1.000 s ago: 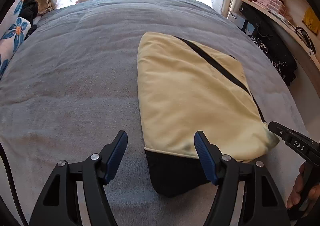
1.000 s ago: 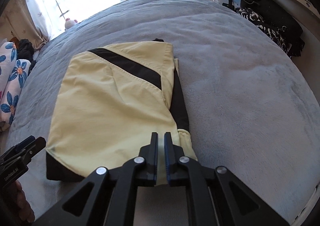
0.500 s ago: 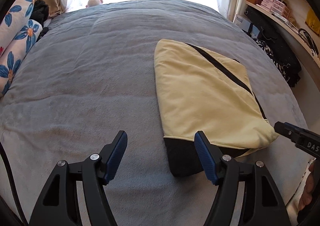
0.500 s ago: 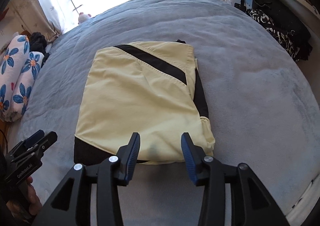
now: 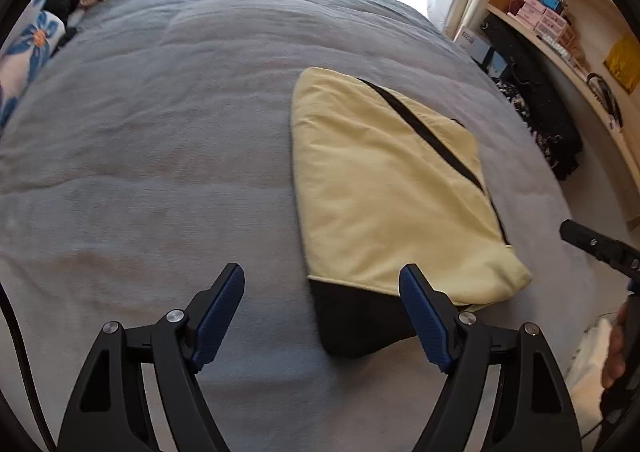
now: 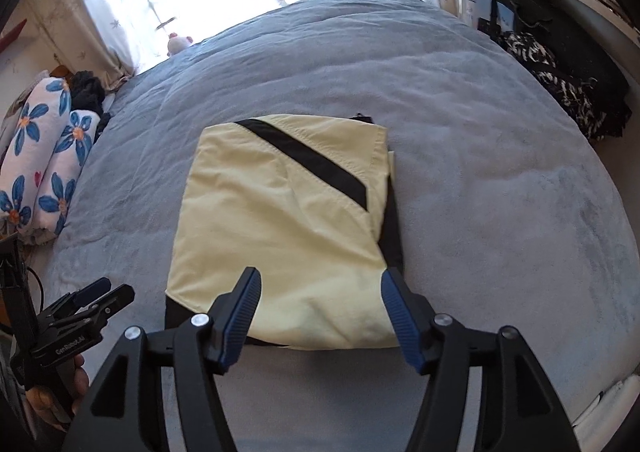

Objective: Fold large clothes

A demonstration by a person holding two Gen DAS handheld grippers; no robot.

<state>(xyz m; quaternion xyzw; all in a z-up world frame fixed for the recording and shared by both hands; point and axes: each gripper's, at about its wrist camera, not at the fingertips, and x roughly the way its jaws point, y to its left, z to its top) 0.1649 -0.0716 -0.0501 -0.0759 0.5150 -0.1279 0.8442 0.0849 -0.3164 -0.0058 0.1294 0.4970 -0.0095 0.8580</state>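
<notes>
A pale yellow garment with a black diagonal stripe [image 5: 384, 188] lies folded into a rectangle on the grey bed cover [image 5: 160, 156]; a black layer sticks out at its near edge. It also shows in the right wrist view [image 6: 288, 236]. My left gripper [image 5: 322, 312] is open and empty, above the bed just left of the garment's near corner. My right gripper [image 6: 320, 312] is open and empty, hovering over the garment's near edge. Each gripper shows at the edge of the other's view, the left [image 6: 86, 304] and the right [image 5: 596, 244].
Flowered pillows [image 6: 44, 156] and dark clothes lie at the bed's left. A small plush toy [image 6: 178, 44] sits by the bright window. Wooden shelves [image 5: 560, 24] and dark bags [image 6: 560, 80] stand along the right side. The bed's right edge is close to the garment.
My right gripper opened and let go of the garment's near edge, then drew back and up. My left gripper stayed open and shifted left and back. The garment rests flat.
</notes>
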